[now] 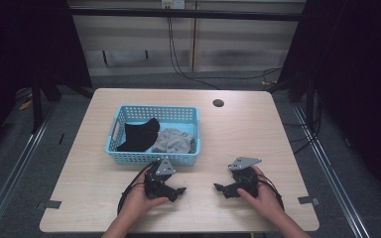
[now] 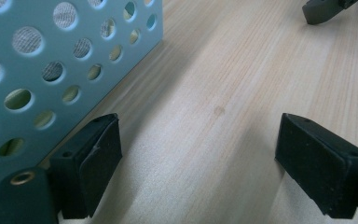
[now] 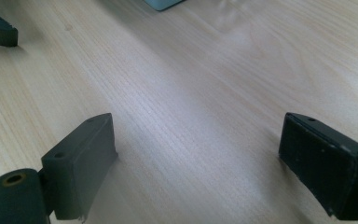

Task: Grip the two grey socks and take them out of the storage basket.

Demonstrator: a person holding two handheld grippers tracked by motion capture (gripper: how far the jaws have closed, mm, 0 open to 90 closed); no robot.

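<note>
High view placed the left gripper on the wooden table, just in front of the near wall of the blue basket; the right gripper rested on the same surface, further right, well apart from the basket; each was held by one of the person's hands, with jaws pointed toward the other across a bare strip of wood; the basket stood left of the table's centre and contained a black cloth on its left side and a grey cloth on its right, the two touching; neither cloth touched any finger

Left gripper view showed that gripper's jaws spread wide, with nothing between them except bare wood; its left finger sat just beside the perforated basket wall, whether touching could not be told; grey fabric was visible through the holes; a jaw tip of the right gripper appeared at the top edge

Right gripper view showed its jaws likewise wide apart and empty; a basket corner lay well beyond the fingers
</note>
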